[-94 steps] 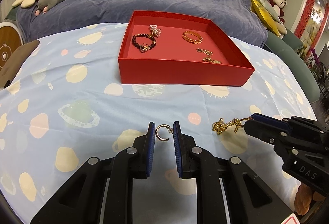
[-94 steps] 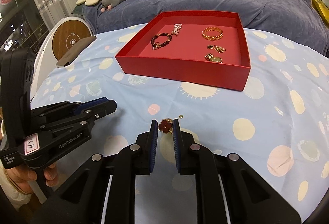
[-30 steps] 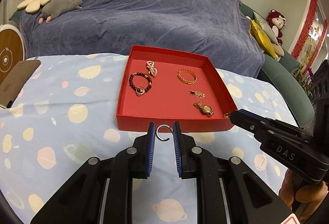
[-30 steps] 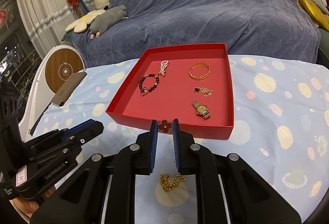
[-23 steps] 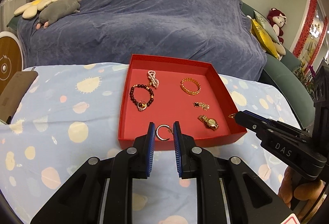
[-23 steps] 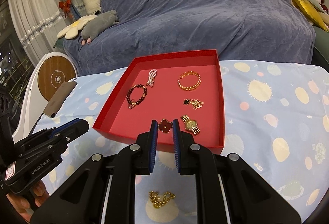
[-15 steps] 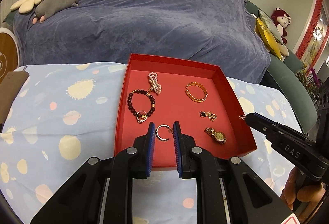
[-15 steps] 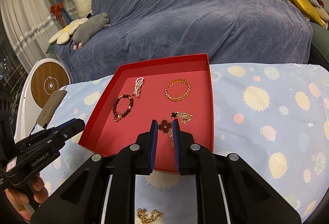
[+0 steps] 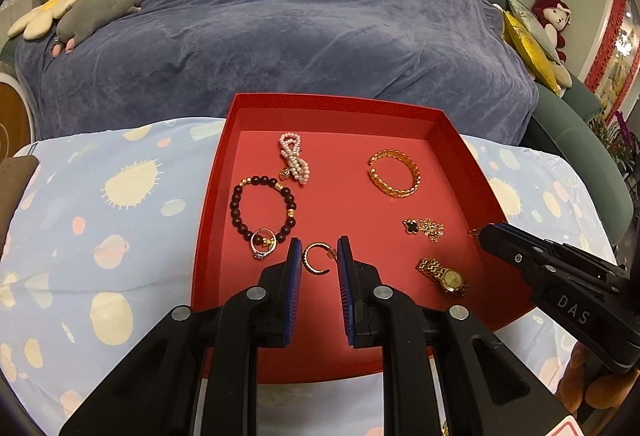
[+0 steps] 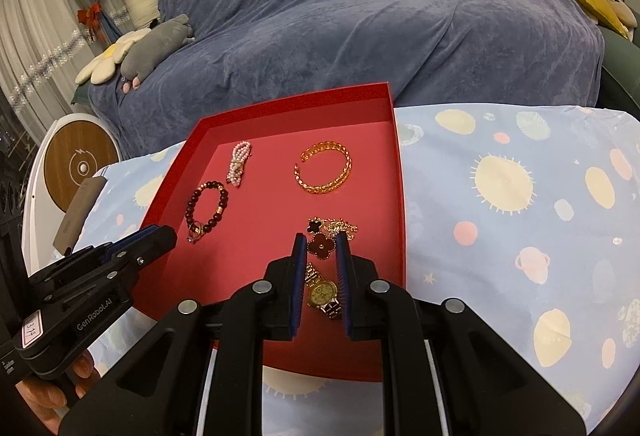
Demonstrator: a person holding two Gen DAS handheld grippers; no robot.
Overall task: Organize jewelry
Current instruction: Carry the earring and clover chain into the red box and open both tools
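Fingers (image 9: 295, 268) over red tray (image 9: 336, 103), watch (image 10: 323, 294) beneath.

Red tray (image 9: 208, 195) on planet-print blue tablecloth (image 10: 520, 220).

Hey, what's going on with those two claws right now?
Left gripper holds gold hoop, right gripper holds red clover pendant. Both over red tray. Nothing blocking.

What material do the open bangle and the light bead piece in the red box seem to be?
Open bangle: probably gold-coloured metal, shiny, with linked texture. Light bead piece: looks like pearl-type beads, pinkish white and glossy; real or imitation cannot be told. Red box: seemingly matte card.
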